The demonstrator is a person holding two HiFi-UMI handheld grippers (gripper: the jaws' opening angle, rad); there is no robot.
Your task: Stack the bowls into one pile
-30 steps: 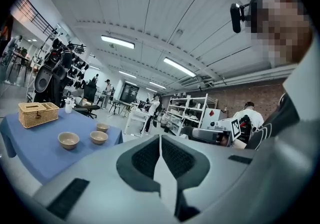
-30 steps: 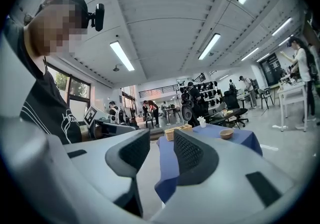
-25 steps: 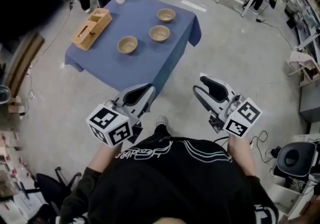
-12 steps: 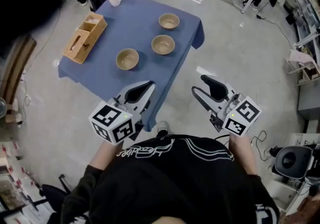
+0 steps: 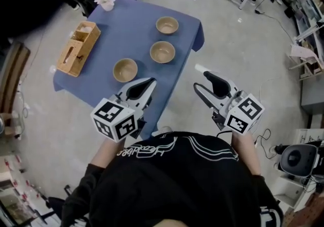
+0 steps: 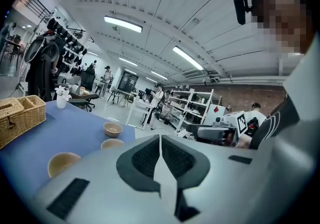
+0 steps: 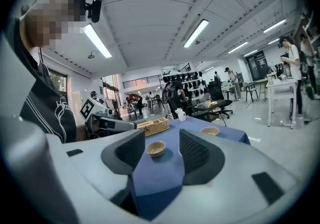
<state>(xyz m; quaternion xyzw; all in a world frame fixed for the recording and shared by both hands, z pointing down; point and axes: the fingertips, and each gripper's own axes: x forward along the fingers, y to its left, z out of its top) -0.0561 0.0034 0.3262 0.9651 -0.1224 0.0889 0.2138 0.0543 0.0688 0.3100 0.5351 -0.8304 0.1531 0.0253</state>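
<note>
Three tan bowls stand apart on the blue-clothed table [image 5: 136,34]: a near one [image 5: 125,70], a middle one [image 5: 162,51] and a far one [image 5: 167,25]. My left gripper [image 5: 151,82] hovers over the table's near edge, just short of the near bowl, shut with nothing in it. In the left gripper view [image 6: 160,138] its pads meet in a thin line, with the bowls [image 6: 63,163] ahead to the left. My right gripper [image 5: 201,80] hangs over the floor off the table's right corner. It is open, its jaws have just been opening, and a distant bowl [image 7: 155,148] shows through the gap.
A wicker basket [image 5: 77,48] lies at the table's left end and a small vase of white flowers [image 5: 105,1] at its far corner. An office chair [image 5: 298,157] stands on the floor to the right. White tables and people are farther off.
Both grippers have come forward toward the table, so the left one now reaches over its near edge. The right jaws stand a little wider. The bowls have not moved.
</note>
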